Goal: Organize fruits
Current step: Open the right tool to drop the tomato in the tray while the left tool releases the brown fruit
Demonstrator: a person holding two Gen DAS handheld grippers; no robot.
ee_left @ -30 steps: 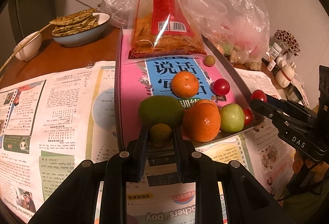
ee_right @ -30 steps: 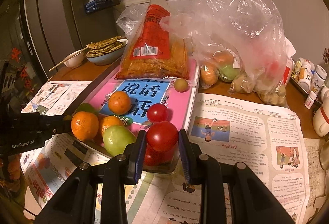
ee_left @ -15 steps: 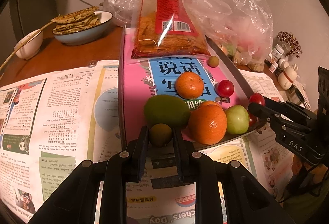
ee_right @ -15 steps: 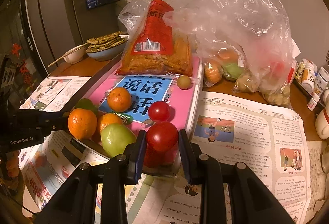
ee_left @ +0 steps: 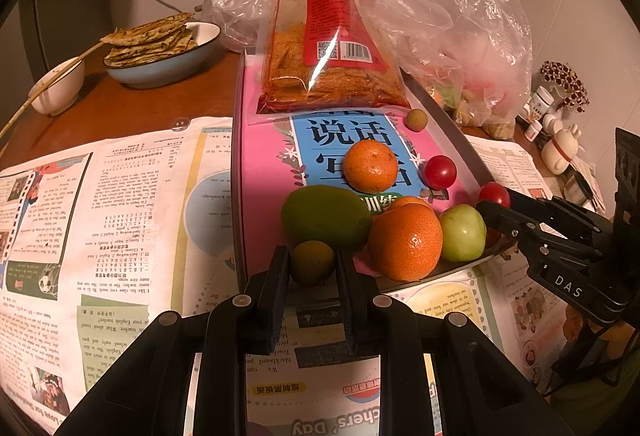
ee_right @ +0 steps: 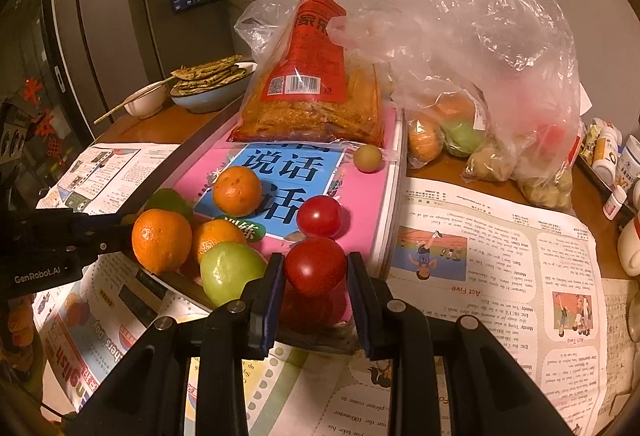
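A metal tray lined with a pink and blue sheet holds several fruits. My left gripper is shut on a small olive-green fruit at the tray's near edge, beside a large green fruit, an orange and a green apple. My right gripper is shut on a red tomato at the tray's near corner, next to the green apple. A second tomato, an orange and a small yellow-green fruit lie further in.
A red snack bag lies on the tray's far end. Plastic bags of fruit sit to the right. A blue bowl of flatbreads and a small white bowl stand at the back left. Newspapers cover the table. Small bottles line the right edge.
Both grippers keep hold of their fruits. The left view has shifted slightly left and nearer the tray; the right gripper has barely moved.
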